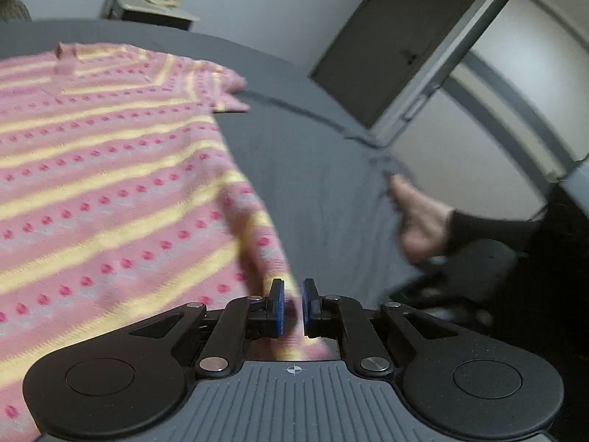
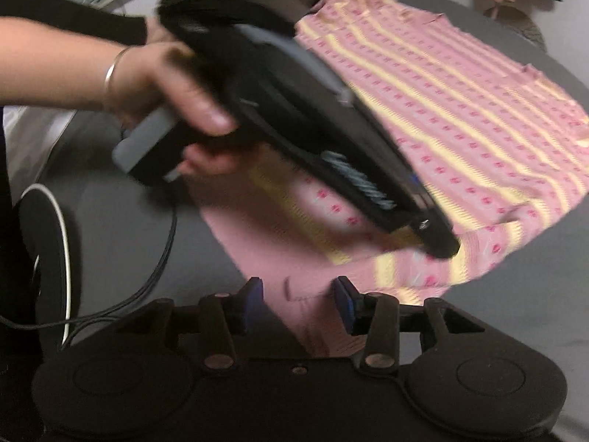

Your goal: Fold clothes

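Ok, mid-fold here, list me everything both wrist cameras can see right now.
garment: one, pink with yellow stripes and red dots, spread on the grey surface, near corner lifted
grey sheet: one, covers the surface under the garment
door: one, dark, in the back wall, left wrist view
chair: one, grey, beyond the surface's far edge
black cable: one, trails across the sheet at the left, right wrist view
left claw: shut on the garment's near edge
right claw: open, pink fabric lies between its pads
left hand: holds the left claw's handle, bangle on the wrist
right hand: bare, black sleeve
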The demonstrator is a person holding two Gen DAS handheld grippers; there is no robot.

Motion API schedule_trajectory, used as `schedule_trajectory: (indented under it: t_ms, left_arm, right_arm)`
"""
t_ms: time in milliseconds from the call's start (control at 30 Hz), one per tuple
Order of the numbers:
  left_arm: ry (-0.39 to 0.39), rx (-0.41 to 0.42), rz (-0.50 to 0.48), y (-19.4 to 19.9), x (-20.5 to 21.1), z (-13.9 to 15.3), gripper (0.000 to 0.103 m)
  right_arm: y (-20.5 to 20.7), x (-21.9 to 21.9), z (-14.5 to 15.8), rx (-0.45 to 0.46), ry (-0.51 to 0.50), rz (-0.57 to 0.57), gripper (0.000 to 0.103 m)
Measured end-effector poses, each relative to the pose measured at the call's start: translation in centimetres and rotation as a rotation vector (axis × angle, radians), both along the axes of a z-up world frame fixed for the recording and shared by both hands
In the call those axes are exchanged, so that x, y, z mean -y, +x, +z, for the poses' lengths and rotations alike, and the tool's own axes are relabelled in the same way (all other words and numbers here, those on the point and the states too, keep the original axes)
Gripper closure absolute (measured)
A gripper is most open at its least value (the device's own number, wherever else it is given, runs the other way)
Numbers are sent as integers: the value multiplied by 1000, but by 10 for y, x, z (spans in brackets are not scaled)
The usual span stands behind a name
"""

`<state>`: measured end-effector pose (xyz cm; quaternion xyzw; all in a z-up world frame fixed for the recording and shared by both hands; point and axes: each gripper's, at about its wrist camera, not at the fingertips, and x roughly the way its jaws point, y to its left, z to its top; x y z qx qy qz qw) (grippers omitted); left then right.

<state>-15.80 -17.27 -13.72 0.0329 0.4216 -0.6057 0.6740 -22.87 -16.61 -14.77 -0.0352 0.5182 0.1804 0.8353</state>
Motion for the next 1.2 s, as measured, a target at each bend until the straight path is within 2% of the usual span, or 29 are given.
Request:
schedule_trajectory:
  t_ms: [100,200,267,300,333,433,467,533,567,600,667,733,867,933,967,1000,1033,1067,1100,1167,1200]
  left_arm:
    - [52,72,23,-5,0,-7,96]
    - [38,114,-10,-13,-2,-10,96]
    - [38,85,9,-9,-1,-14,95]
    - [37,71,19,-7,0,-16,85]
    - [37,57,28,-5,1,-18,81]
    - [18,1,33,4,-4,-23,81]
    - [18,8,30,3,-4,-23,81]
    - [15,25,27,1,-6,-25,81]
    - [11,24,30,1,-8,-25,81]
    - [7,22,34,0,-9,-26,81]
    - [0,13,46,1,-12,-27,81]
    - [-8,8,50,2,-15,-29,81]
    - [-16,-6,48,6,-22,-29,81]
    - [-23,-15,26,7,-25,-27,80]
    - [-30,-19,8,7,-26,-25,77]
    - [-37,-22,-9,8,-28,-23,65]
    - [-64,-7,-34,5,-30,-19,46]
    - [-91,8,-60,2,-33,-15,32]
    - [-115,38,-76,-3,-35,-9,3]
    - [-140,104,-119,-14,-35,3,0]
    - [-124,133,-156,-19,-31,7,0]
  right_arm:
    - [0,5,-3,-34,31,-1,60]
    - [-1,41,2,-60,152,-115,57]
    - [0,69,4,-63,200,-232,57]
    - [2,86,4,-59,217,-306,57]
    - [5,104,2,-53,242,-397,57]
    - [16,156,-8,-57,369,-681,58]
    - [18,171,-14,-65,424,-755,59]
    - [23,186,-27,-89,505,-829,62]
    - [25,188,-33,-105,535,-838,67]
    - [27,189,-37,-115,554,-841,68]
    - [29,184,-40,-108,554,-831,73]
    - [31,177,-37,-84,519,-824,83]
    - [37,163,-21,-26,392,-752,91]
    - [34,164,-14,-7,394,-749,93]
    - [32,165,-11,0,403,-752,93]
    - [30,168,-8,4,410,-755,93]
    - [29,171,-6,1,420,-762,93]
    - [30,174,-5,-9,440,-773,93]
    - [31,178,-4,-15,461,-785,93]
    - [31,181,-2,-10,478,-787,93]
    - [32,182,-1,-7,484,-785,93]
